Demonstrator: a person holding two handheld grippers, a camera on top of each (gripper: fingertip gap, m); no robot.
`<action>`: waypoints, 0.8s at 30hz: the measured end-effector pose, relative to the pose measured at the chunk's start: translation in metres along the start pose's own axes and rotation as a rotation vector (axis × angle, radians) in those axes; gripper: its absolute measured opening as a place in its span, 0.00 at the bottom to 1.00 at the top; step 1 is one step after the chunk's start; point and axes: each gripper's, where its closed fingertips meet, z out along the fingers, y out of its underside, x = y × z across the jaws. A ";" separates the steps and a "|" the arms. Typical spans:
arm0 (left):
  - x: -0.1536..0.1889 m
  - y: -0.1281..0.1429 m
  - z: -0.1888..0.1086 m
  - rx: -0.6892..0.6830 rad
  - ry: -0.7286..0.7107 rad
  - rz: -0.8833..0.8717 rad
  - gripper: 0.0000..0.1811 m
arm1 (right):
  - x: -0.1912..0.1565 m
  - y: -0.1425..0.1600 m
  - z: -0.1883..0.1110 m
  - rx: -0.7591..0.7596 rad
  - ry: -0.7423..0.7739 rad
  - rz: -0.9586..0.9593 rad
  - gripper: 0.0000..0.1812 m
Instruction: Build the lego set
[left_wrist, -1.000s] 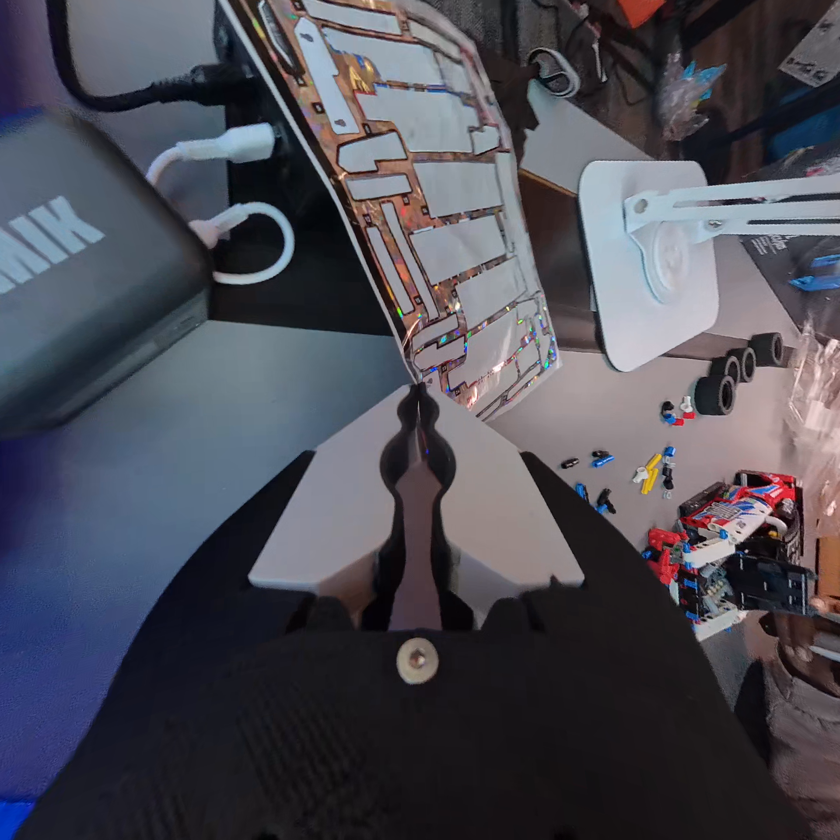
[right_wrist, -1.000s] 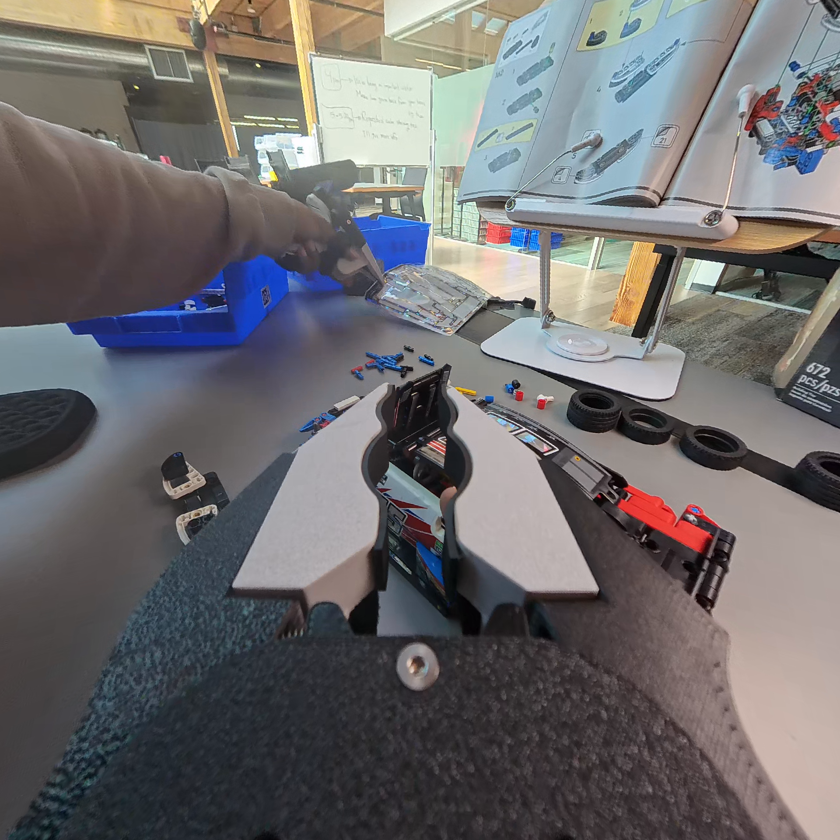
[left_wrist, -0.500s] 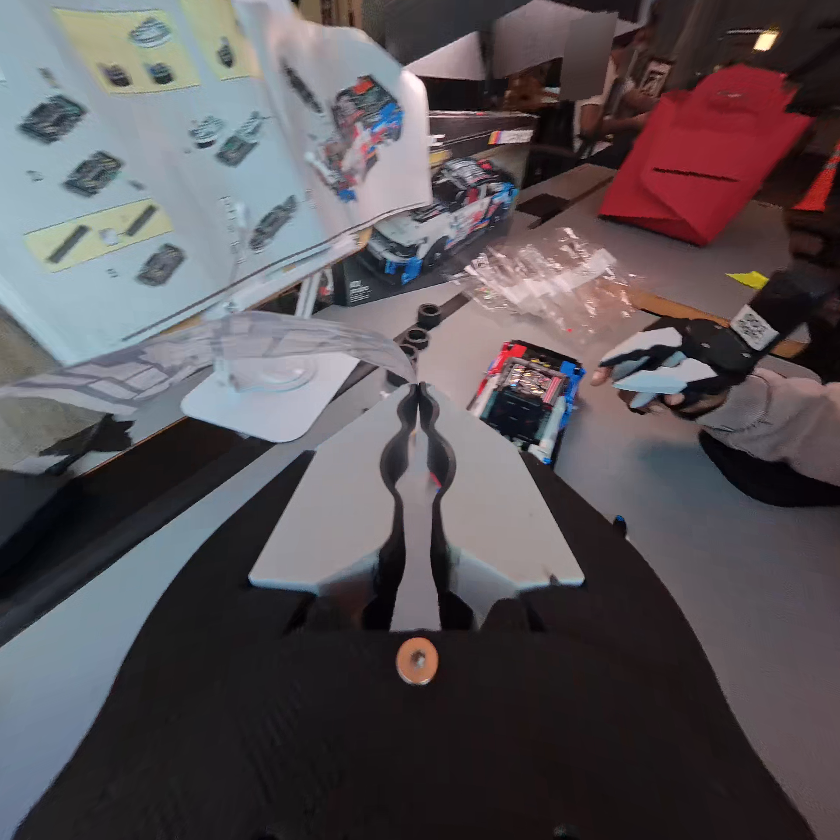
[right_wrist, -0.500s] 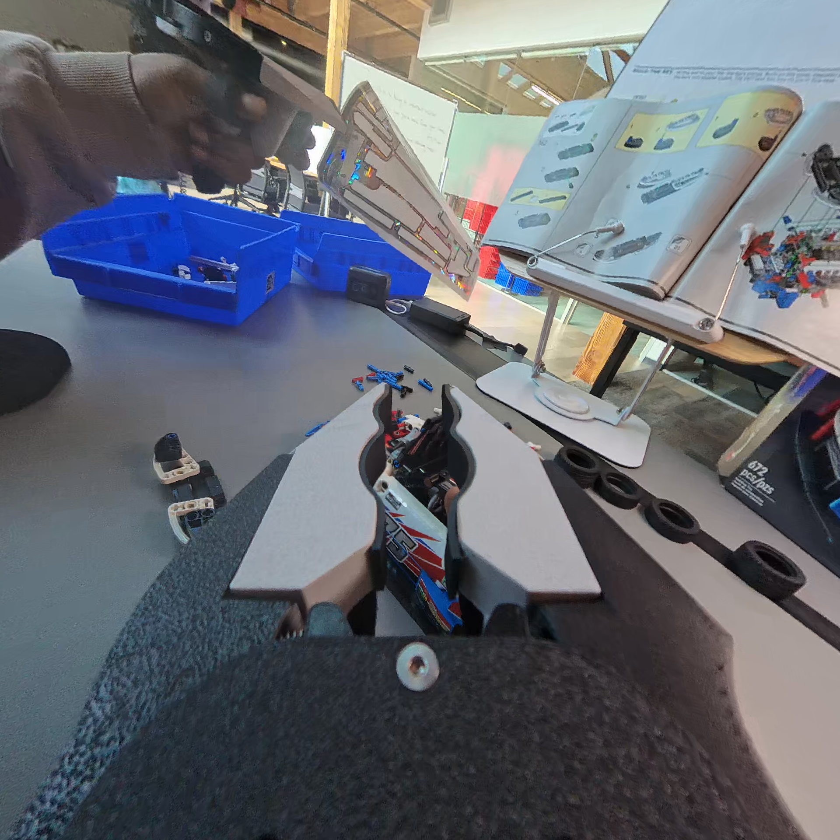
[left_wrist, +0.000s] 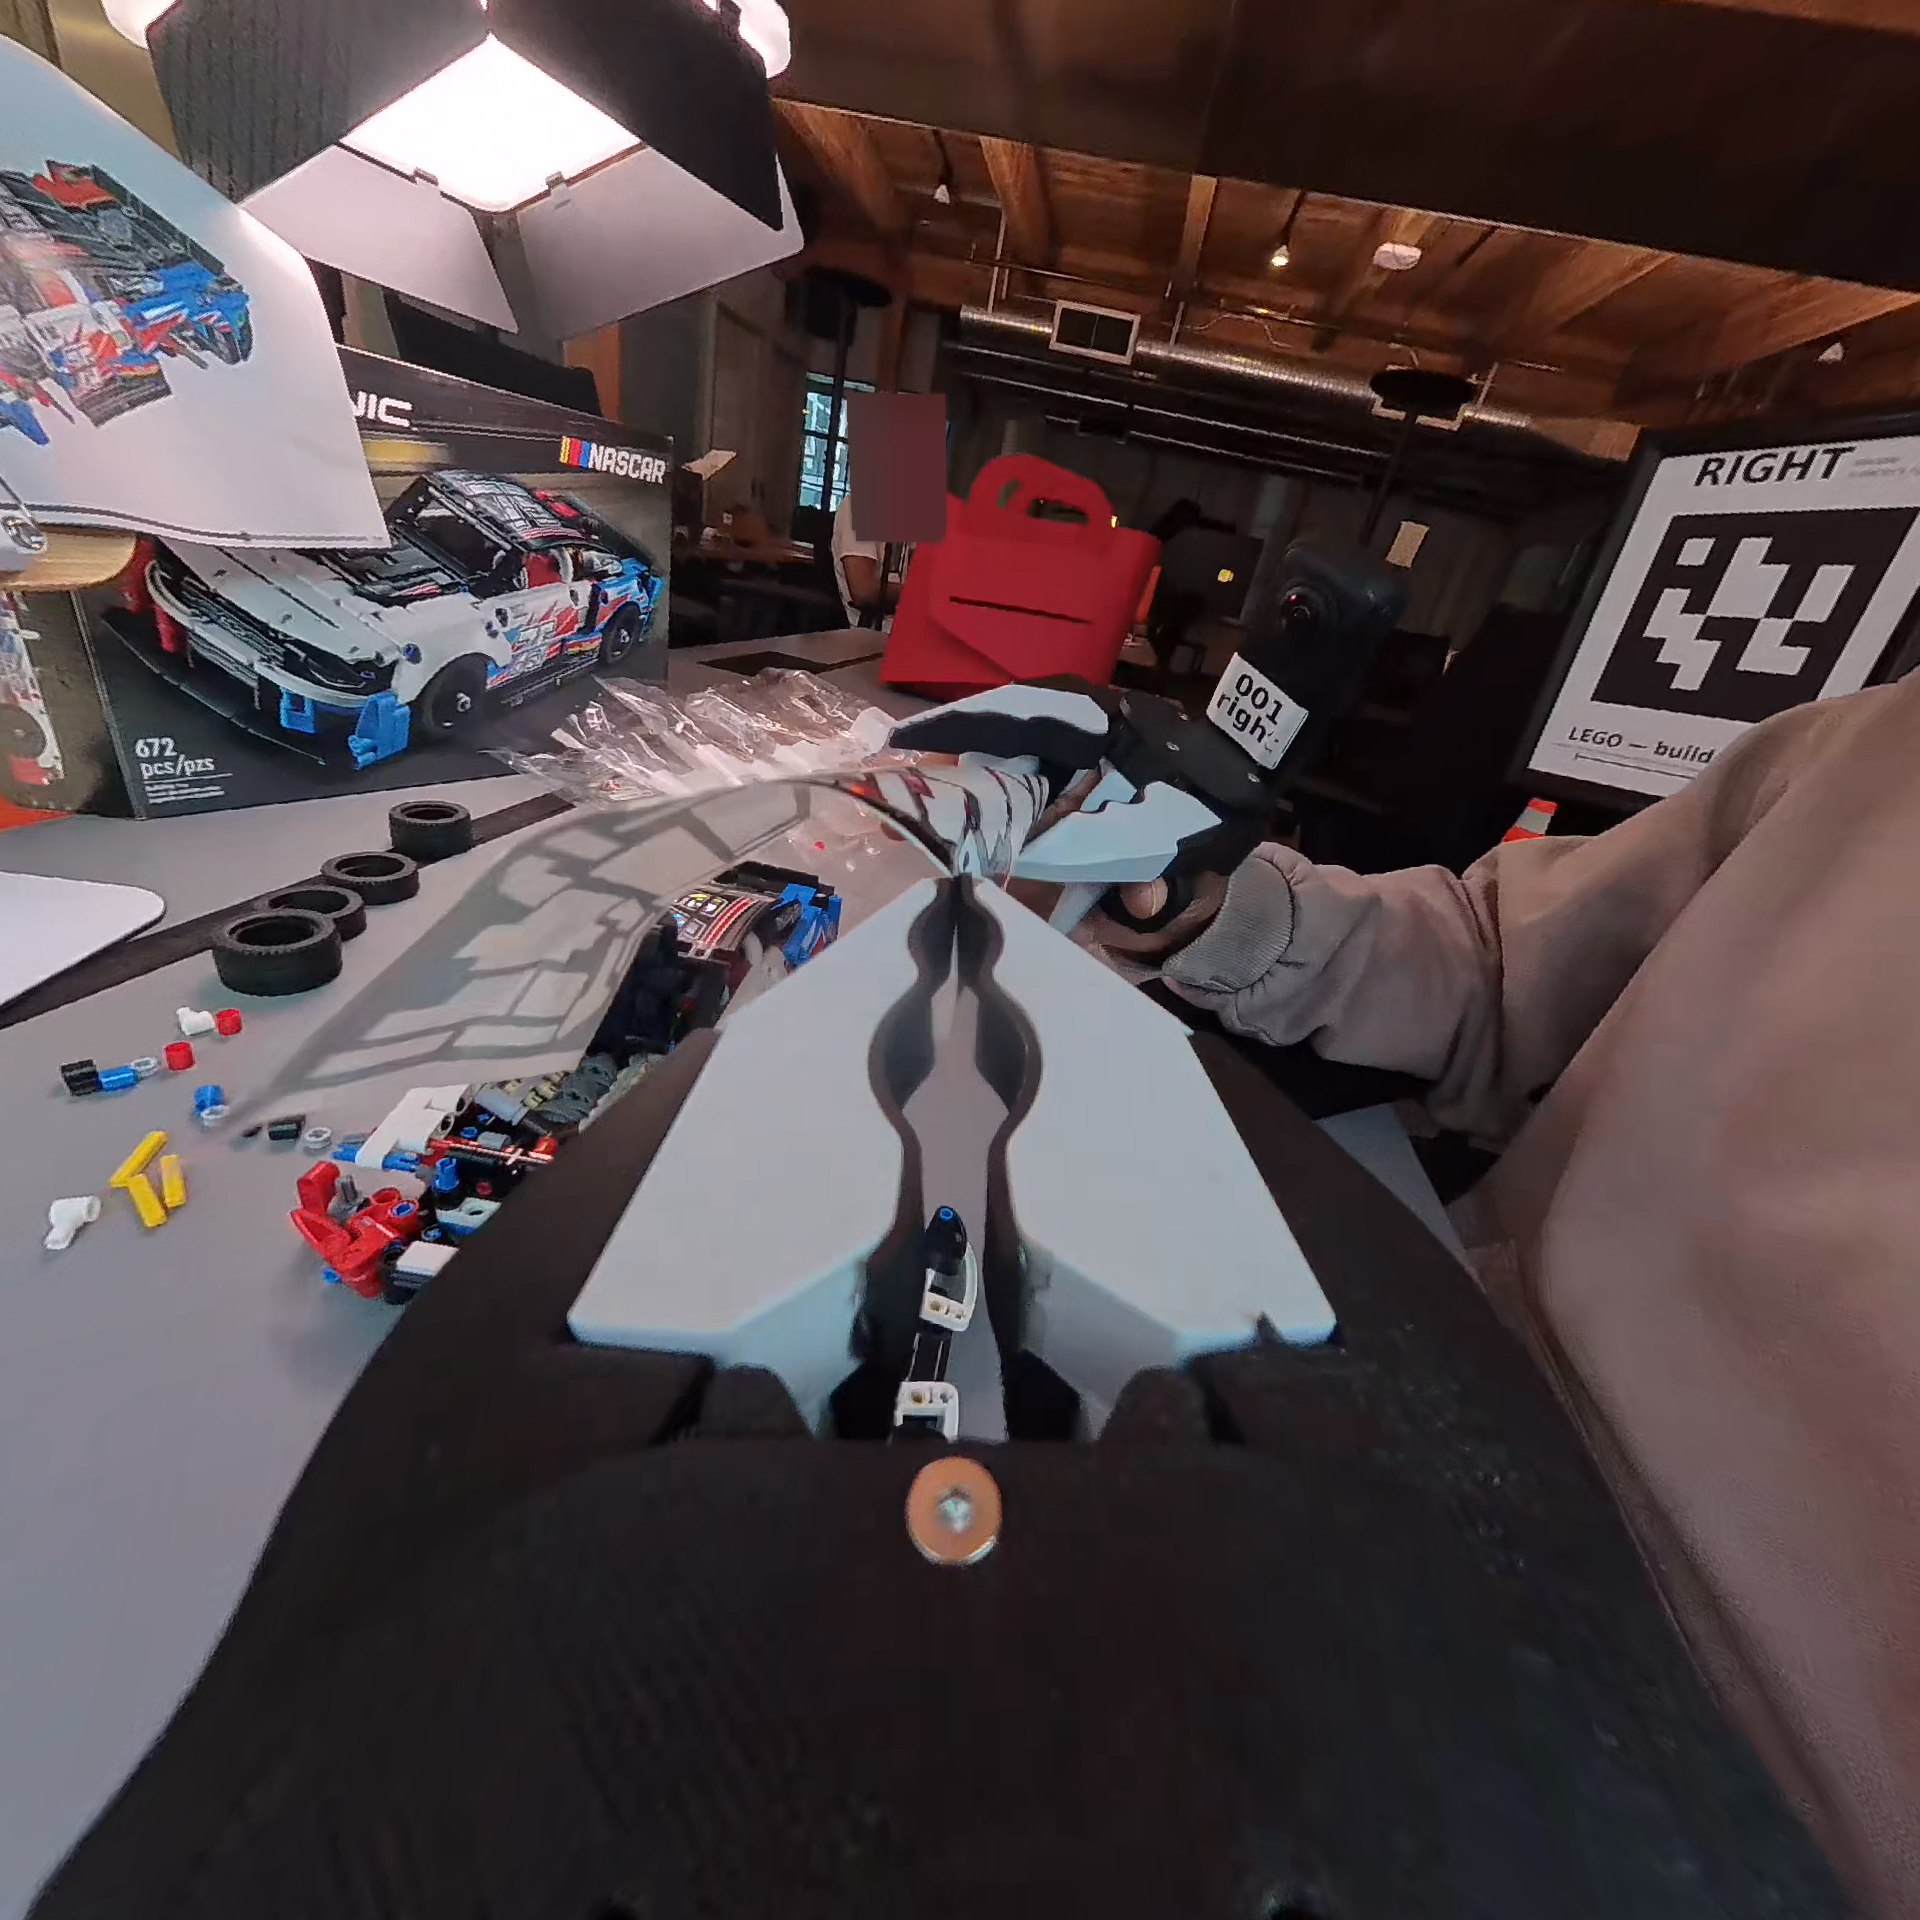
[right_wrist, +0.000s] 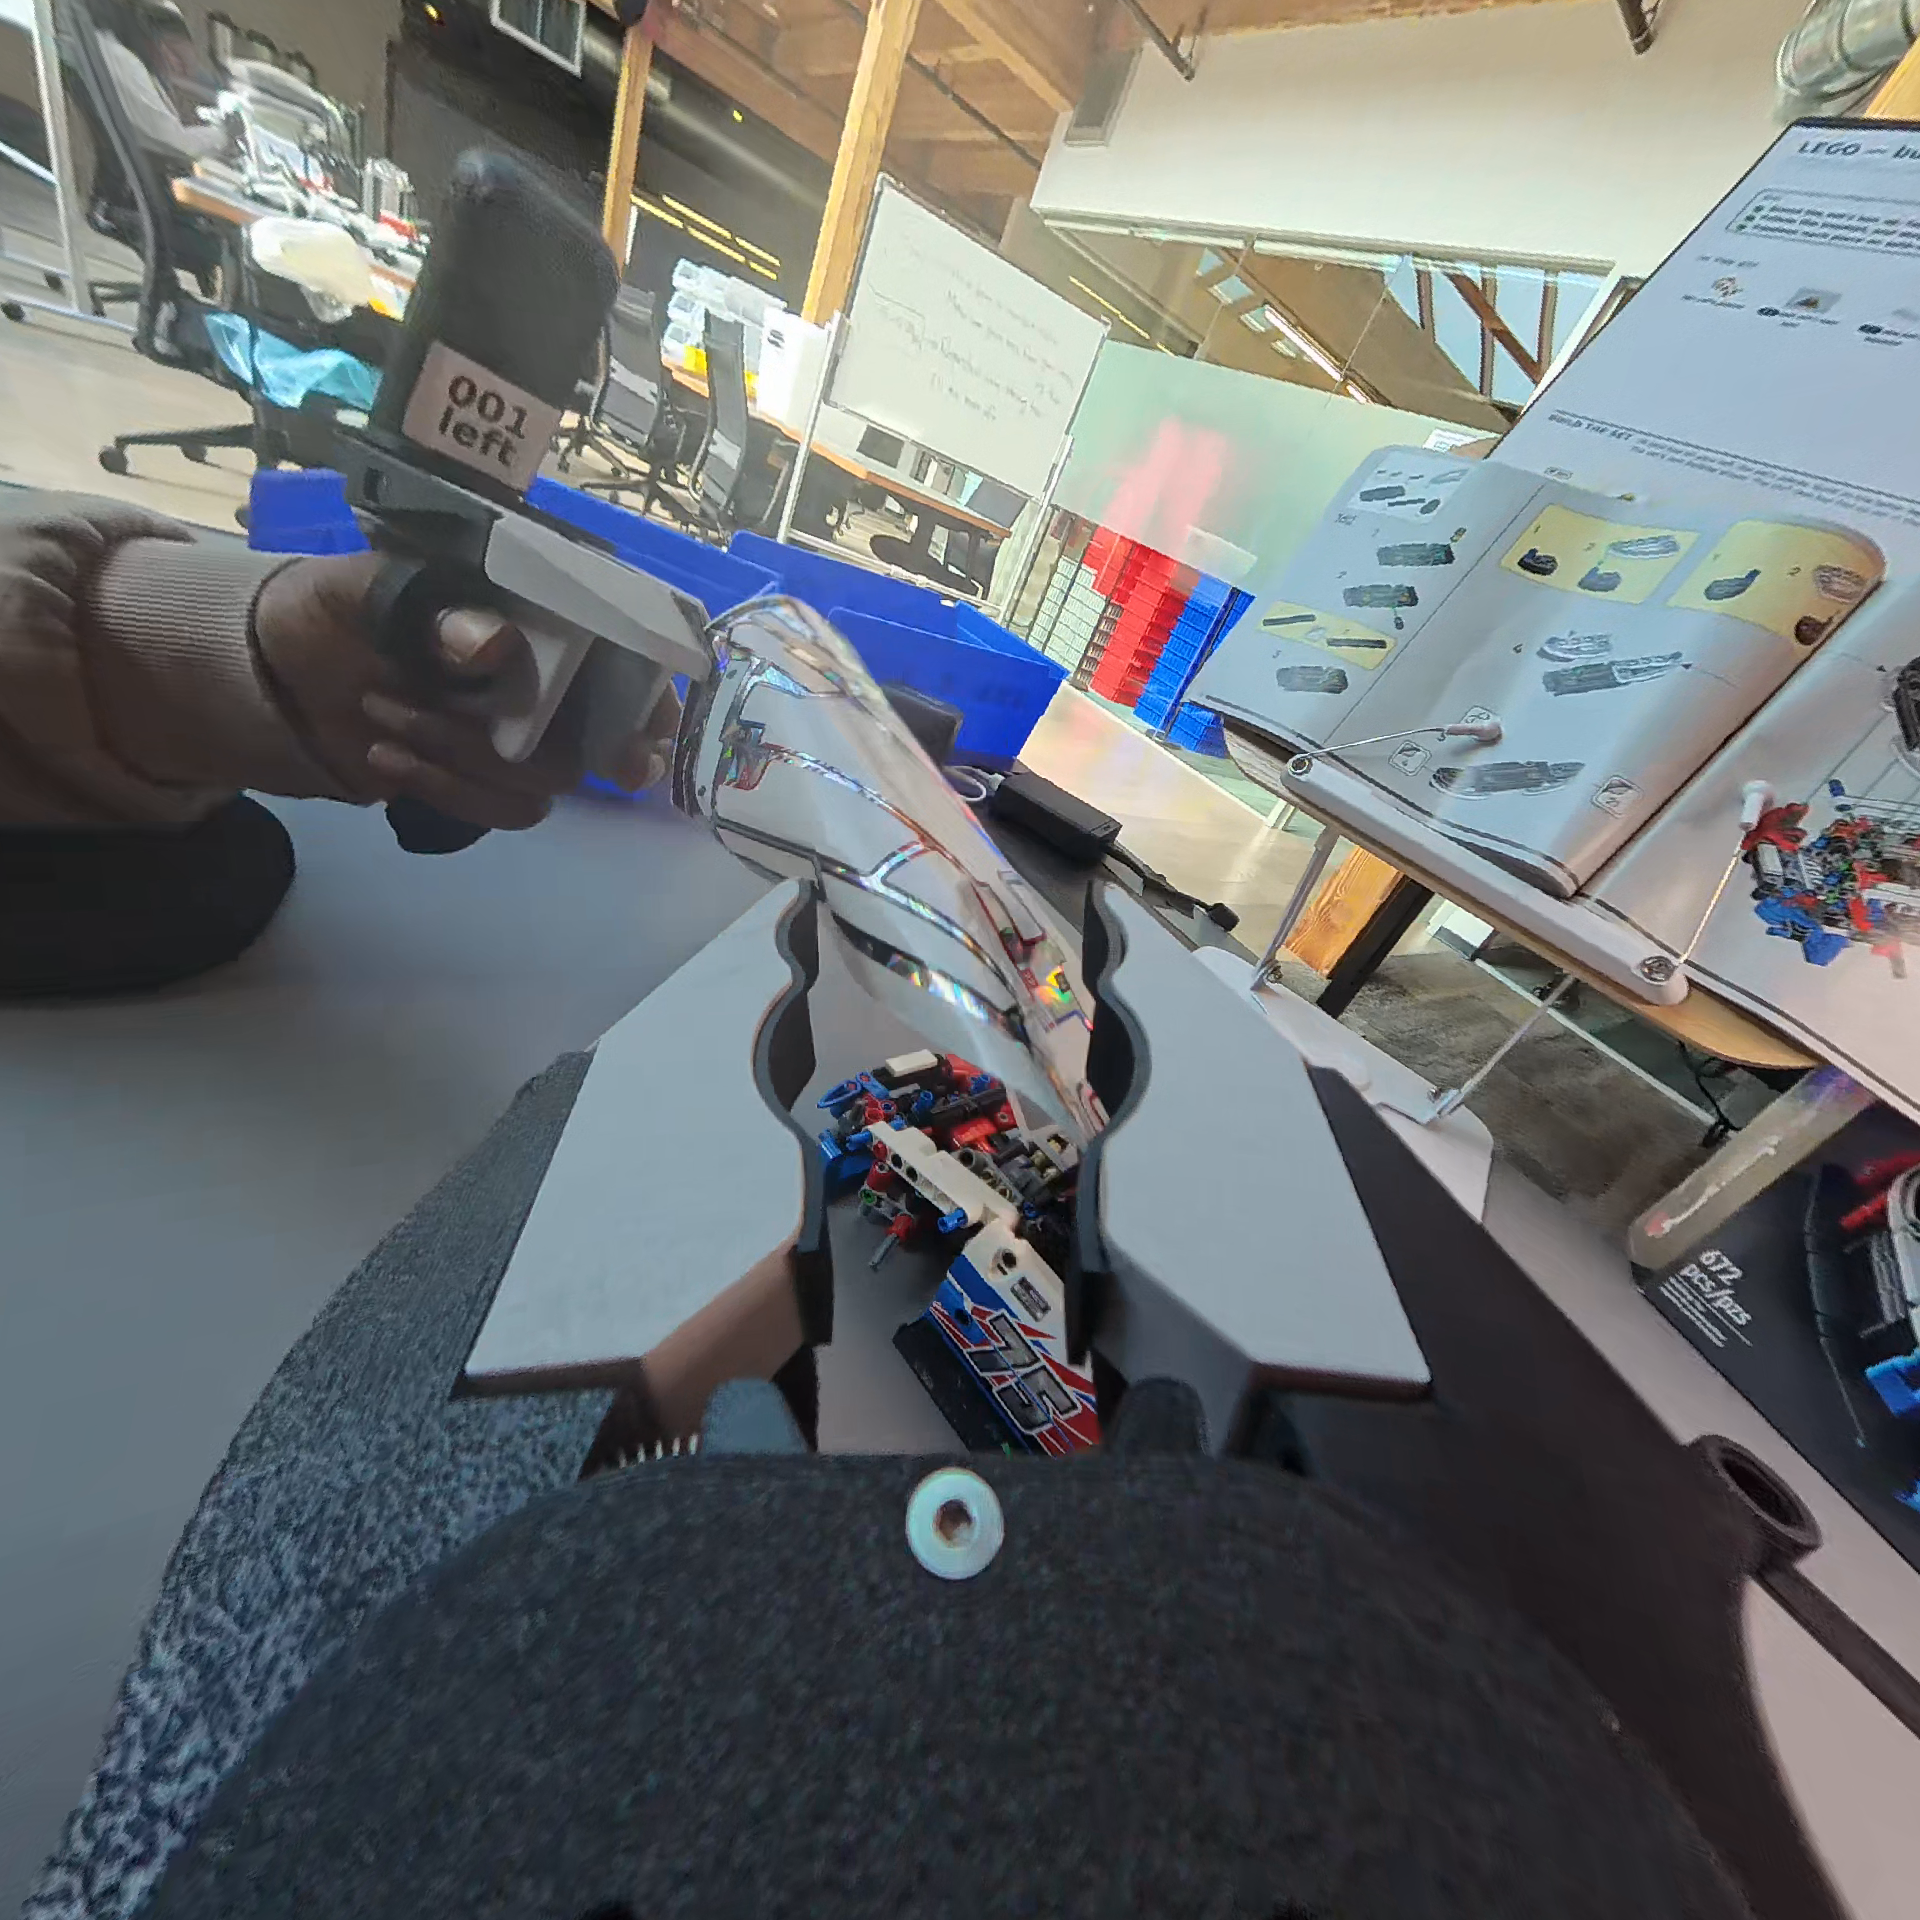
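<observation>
My left gripper (left_wrist: 961, 883) is shut on a corner of the shiny sticker sheet (left_wrist: 520, 935) and holds it in the air. The sheet curves over the partly built red, white and blue lego car (left_wrist: 717, 935) on the grey table (left_wrist: 208, 1403). In the right wrist view the left gripper (right_wrist: 707, 644) holds the sheet (right_wrist: 831, 790), whose free end hangs between the fingers of my right gripper (right_wrist: 951, 914). Its jaws stand wide apart and grip nothing. The car (right_wrist: 966, 1164) lies on the table below them. The right gripper (left_wrist: 966, 800) also shows in the left wrist view, just beyond the held corner.
Several black tyres (left_wrist: 281, 951) and loose small parts (left_wrist: 145, 1174) lie left of the car. The set's box (left_wrist: 364, 623), clear bags (left_wrist: 707, 727) and a red bag (left_wrist: 1018, 592) stand behind. An instruction book on a stand (right_wrist: 1558, 665) is at right, blue bins (right_wrist: 935, 644) behind. Some 9 cm of space lies between my two pairs of fingers.
My left gripper has lifted the sticker sheet off the far table and swung it over the car to the right gripper. The right gripper has opened wider and tilted up.
</observation>
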 end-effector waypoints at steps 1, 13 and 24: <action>-0.001 0.000 -0.003 0.016 0.005 -0.029 0.00 | 0.001 -0.002 0.000 0.016 -0.001 0.021 0.25; -0.022 0.005 -0.015 0.057 -0.024 -0.253 0.00 | 0.004 0.038 0.001 -0.144 0.027 -0.261 0.18; -0.015 0.014 -0.011 0.034 0.030 -0.260 0.00 | 0.002 0.046 0.004 -0.150 0.171 -0.706 0.00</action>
